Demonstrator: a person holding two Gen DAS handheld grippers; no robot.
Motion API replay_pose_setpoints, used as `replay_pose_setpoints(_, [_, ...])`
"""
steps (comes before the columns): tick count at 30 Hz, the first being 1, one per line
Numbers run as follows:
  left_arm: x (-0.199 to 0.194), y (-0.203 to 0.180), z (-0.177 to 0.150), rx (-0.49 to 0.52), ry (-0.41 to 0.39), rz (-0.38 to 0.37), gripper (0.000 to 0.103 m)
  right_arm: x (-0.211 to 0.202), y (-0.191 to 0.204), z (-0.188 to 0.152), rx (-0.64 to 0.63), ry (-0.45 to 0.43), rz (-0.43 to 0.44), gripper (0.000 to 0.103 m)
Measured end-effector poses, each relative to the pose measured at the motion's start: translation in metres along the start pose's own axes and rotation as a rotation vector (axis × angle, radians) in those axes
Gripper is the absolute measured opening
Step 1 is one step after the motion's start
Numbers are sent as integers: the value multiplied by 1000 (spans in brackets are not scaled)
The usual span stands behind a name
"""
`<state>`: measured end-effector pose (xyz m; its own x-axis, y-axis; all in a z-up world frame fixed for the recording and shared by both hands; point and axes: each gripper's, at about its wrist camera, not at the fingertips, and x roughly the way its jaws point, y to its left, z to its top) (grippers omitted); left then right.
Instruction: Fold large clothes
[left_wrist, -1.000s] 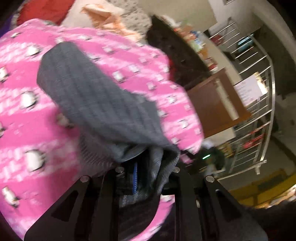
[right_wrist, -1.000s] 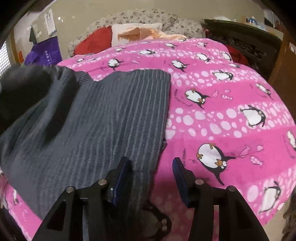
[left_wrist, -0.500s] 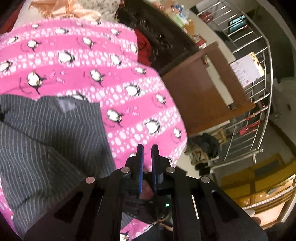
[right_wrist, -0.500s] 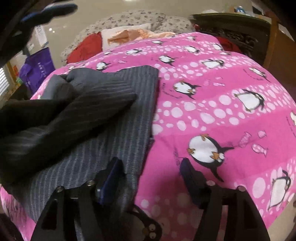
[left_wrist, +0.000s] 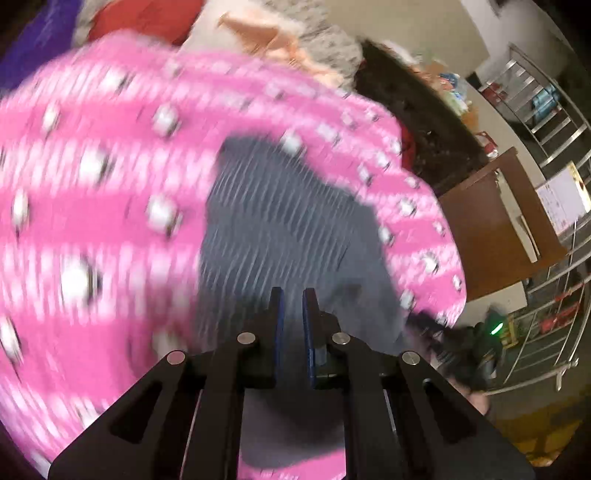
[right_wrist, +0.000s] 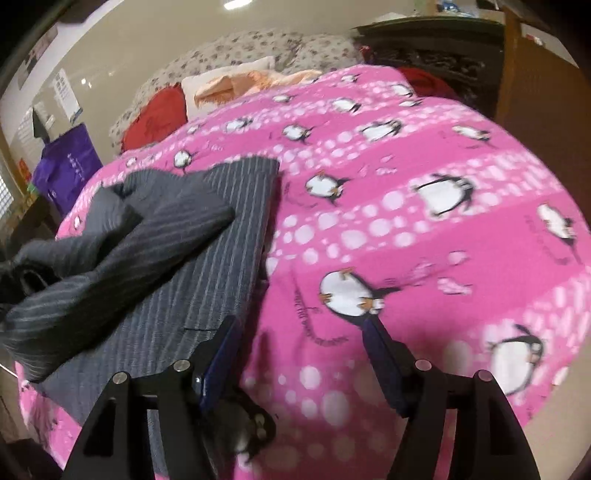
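I see grey pinstriped garment (right_wrist: 192, 258) on penguin blanket (right_wrist: 424, 240). My left gripper (left_wrist: 291, 295) above garment, jaws nearly together, empty. Right gripper (right_wrist: 299, 325) at garment's edge, jaws spread, empty.

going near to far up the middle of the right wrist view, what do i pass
right hand-held gripper → pink penguin blanket → peach cloth → floral grey bedding → beige wall
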<state>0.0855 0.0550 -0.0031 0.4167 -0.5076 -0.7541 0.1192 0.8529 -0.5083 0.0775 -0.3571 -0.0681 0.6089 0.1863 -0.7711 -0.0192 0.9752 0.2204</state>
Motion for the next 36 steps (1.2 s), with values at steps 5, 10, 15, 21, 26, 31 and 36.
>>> replay_pose_setpoints(5, [9, 0, -68, -19, -6, -153, 7, -23, 8, 14, 75, -30, 219, 66])
replay_pose_setpoints(10, [25, -14, -85, 18, 0, -203, 7, 14, 27, 29, 198, 64, 548, 67])
replay_pose_setpoints(15, [11, -9, -97, 26, -51, -203, 7, 48, 32, 23, 326, 114, 548, 68])
replay_pose_setpoints(21, [8, -7, -105, 41, -61, -209, 7, 46, 74, 43, 210, 94, 604, 66])
replay_pose_setpoints(26, [6, -2, -102, 10, -53, -239, 7, 57, 118, 55, -40, 133, 363, 7])
replay_pose_setpoints(31, [-10, 1, -102, -9, -106, -302, 7, -3, 144, 102, -340, 7, 290, 6])
replay_pose_setpoints(36, [-22, -8, -96, 23, -155, -280, 7, -6, 136, 135, -559, 54, 196, 6])
